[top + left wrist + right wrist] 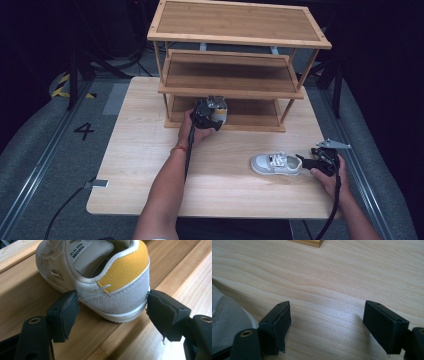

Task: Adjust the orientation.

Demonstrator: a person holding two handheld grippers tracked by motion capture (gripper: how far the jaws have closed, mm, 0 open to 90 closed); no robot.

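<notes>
Starting nearest us, the right gripper (306, 161) lay low on the surface (150, 165), its jaws standing wide apart with only bare wood between them. Just off its tips lay the second shoe (275, 164), a pale one on its sole, apart from the pads and not held.

Farther on, the left gripper (107, 307) reached to the bottom shelf (250, 112) of the wooden rack (235, 20). Its jaws were partly closed around the heel of the yellow-heeled shoe (120, 290), and both pads met the heel's sides. That shoe rested sole-down on the bottom shelf, toe pointing away from the gripper. The grip looked light to us.

We judged the step in hand to be settling this first shoe on the bottom shelf. The next move, as we read it, called for the left jaws to spread clear of the heel and draw straight back without dragging the shoe. The right gripper would then have to close on the second shoe and carry it to the same shelf.

Counting, we found two shoes, two grippers, one rack with three shelves, the upper two bare, and one surface
</notes>
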